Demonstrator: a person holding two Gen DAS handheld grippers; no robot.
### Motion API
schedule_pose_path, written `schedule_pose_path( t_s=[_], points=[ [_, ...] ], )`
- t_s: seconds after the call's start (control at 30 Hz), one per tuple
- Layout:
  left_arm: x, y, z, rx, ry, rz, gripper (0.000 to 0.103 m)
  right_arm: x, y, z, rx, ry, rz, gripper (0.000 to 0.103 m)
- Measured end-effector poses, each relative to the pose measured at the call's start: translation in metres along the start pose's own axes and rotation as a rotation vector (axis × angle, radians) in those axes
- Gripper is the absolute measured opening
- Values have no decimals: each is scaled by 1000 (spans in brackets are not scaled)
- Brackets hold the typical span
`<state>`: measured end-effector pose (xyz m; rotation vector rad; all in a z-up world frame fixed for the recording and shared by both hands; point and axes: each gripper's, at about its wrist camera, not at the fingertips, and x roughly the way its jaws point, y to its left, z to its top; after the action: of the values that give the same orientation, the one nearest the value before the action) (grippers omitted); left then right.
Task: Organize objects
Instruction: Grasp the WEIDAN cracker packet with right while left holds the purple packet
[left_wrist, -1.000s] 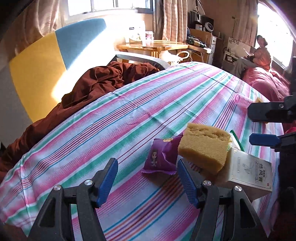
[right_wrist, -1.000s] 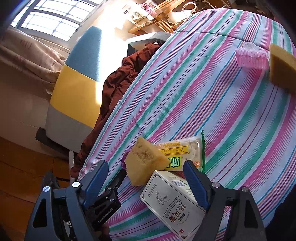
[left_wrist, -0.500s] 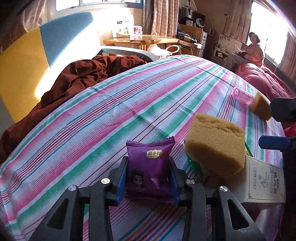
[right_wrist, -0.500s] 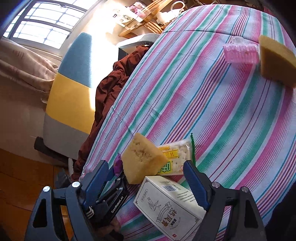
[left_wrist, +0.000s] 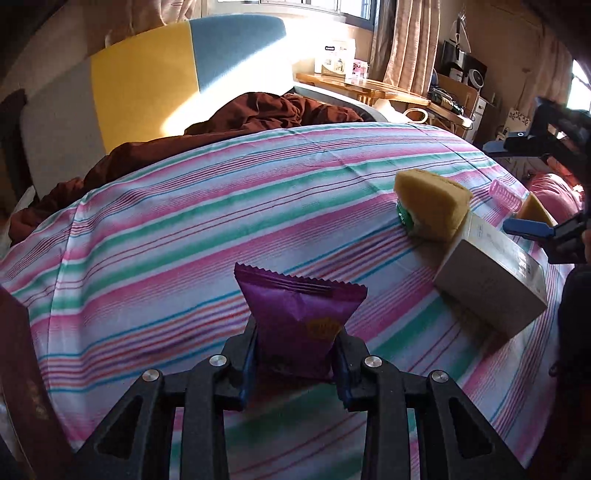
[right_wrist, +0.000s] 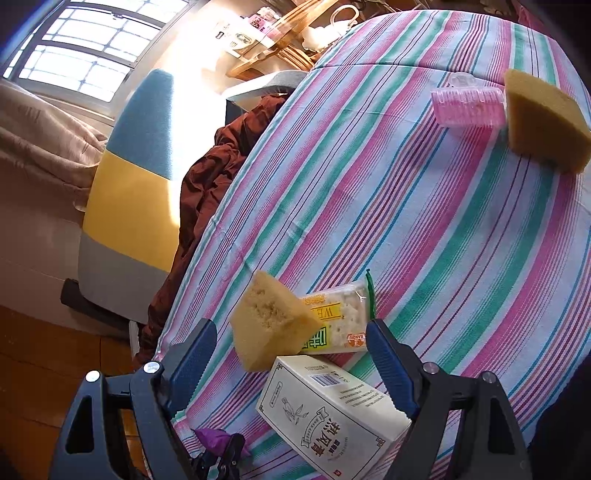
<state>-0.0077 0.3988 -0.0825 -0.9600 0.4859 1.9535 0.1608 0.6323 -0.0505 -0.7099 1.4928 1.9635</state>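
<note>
My left gripper (left_wrist: 295, 356) is shut on a purple snack packet (left_wrist: 297, 317) and holds it above the striped cloth (left_wrist: 184, 236); the packet also shows at the bottom of the right wrist view (right_wrist: 218, 441). My right gripper (right_wrist: 291, 354) is open and empty, its fingers either side of a yellow sponge (right_wrist: 271, 321), a cracker packet (right_wrist: 338, 321) and a white carton (right_wrist: 332, 413). In the left wrist view the sponge (left_wrist: 430, 203) leans on the carton (left_wrist: 491, 280).
A pink hair roller (right_wrist: 467, 105) and a second yellow sponge (right_wrist: 543, 118) lie at the far end of the cloth. A brown blanket (left_wrist: 240, 122) is bunched against a blue, yellow and grey sofa (left_wrist: 147, 85). A wooden table (left_wrist: 369, 86) stands behind.
My left gripper closed on the purple packet, lifted it and swung left, away from the sponge and carton. My right gripper stayed open over the sponge, crackers and carton.
</note>
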Motion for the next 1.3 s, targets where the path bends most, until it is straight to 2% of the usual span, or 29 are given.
schedule_pose_path(
  t_s=[0.13, 0.2, 0.33, 0.4, 0.47, 0.53, 0.63, 0.67, 0.8, 0.87, 0.97, 1.2, 1.3],
  points=[
    [-25, 8, -23, -66, -19, 2, 34, 2, 2, -2, -23, 12, -8, 84],
    [-36, 10, -32, -93, -18, -23, 34, 5, 6, -4, -50, 29, -18, 84],
    [-48, 0, -53, -38, -15, -21, 34, 17, 10, -9, -89, 94, -66, 84],
    [-47, 2, -58, -51, -22, -36, 33, 19, 9, -11, -100, 98, -109, 84],
    [-45, 3, -59, -54, -28, -43, 33, 18, 6, -14, -94, 107, -113, 84],
    [-42, 3, -61, -43, -44, -38, 33, 26, 7, -17, -93, 169, -59, 84],
    [-42, 2, -63, -37, -56, -33, 33, 47, 13, -30, -71, 340, 123, 83],
    [-42, 3, -62, -36, -59, -33, 33, 48, 16, -32, -83, 348, 132, 83],
    [-42, 2, -63, -30, -68, -23, 33, 36, 16, -29, -84, 277, 149, 83],
    [-42, 1, -63, -25, -73, -16, 33, 28, 13, -24, -67, 213, 131, 83],
    [-41, 0, -64, -20, -78, -9, 33, 23, 14, -19, -67, 166, 96, 83],
    [-41, 2, -65, -23, -87, -16, 33, 1, 27, -11, -129, -10, 19, 83],
    [-41, 1, -65, -22, -86, -15, 33, 13, 38, -2, -152, 3, -19, 83]
  ],
)
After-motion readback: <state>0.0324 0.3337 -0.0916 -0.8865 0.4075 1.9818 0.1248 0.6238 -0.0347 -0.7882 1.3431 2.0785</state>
